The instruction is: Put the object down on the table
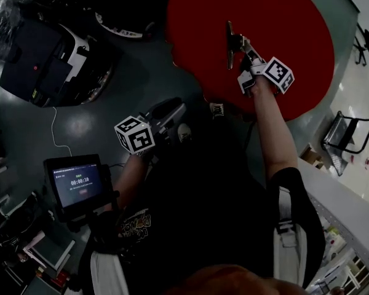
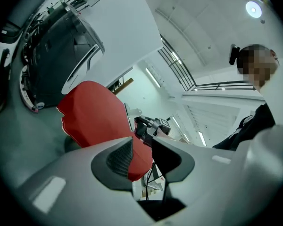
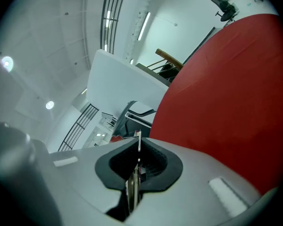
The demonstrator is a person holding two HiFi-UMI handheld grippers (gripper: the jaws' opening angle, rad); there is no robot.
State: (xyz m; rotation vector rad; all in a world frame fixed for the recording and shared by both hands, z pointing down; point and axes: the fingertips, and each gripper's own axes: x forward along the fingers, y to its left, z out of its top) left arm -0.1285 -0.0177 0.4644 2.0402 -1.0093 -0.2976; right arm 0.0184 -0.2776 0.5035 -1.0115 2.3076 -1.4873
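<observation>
Right gripper view, nearest first: my right gripper (image 3: 137, 166) is clamped on a thin flat plate (image 3: 138, 142), held on edge. My left gripper (image 2: 142, 155) hangs parted and empty by my body. Farther out, the plate is over the red table (image 1: 295, 60); I cannot tell whether it touches. If I let go while it's on edge, I judge it would topple and clatter.

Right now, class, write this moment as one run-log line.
left tongs: open, empty | right tongs: shut on thin metal piece | position: over red table, not released
</observation>
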